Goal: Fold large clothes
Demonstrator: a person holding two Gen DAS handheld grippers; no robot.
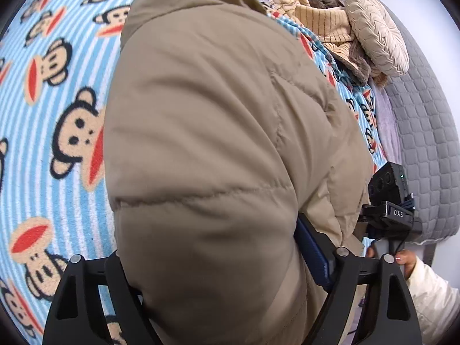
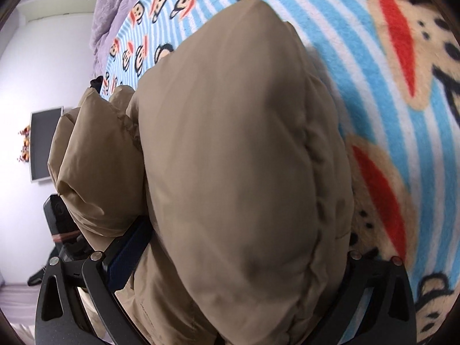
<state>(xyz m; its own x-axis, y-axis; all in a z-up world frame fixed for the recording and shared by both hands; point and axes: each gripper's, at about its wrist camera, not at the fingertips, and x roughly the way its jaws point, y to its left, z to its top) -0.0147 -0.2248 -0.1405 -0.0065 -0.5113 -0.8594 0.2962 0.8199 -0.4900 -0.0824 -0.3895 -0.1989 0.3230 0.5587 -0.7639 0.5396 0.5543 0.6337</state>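
A tan puffer jacket (image 1: 207,149) fills the left wrist view, held above a blue striped monkey-print blanket (image 1: 51,109). My left gripper (image 1: 224,281) is shut on a thick fold of the jacket; only its right blue pad (image 1: 312,256) shows. The right wrist view shows the same jacket (image 2: 235,158) bulging between the fingers of my right gripper (image 2: 230,287), which is shut on it; its left blue pad (image 2: 126,256) shows. The right gripper's body (image 1: 391,204) shows at the right of the left wrist view.
A round beige pillow (image 1: 376,31) and a heap of striped and brown clothes (image 1: 322,20) lie at the head of the bed, by a grey quilted headboard (image 1: 425,132). A lilac sheet (image 2: 115,8) edges the blanket (image 2: 373,92). A wall screen (image 2: 43,143) hangs at the left.
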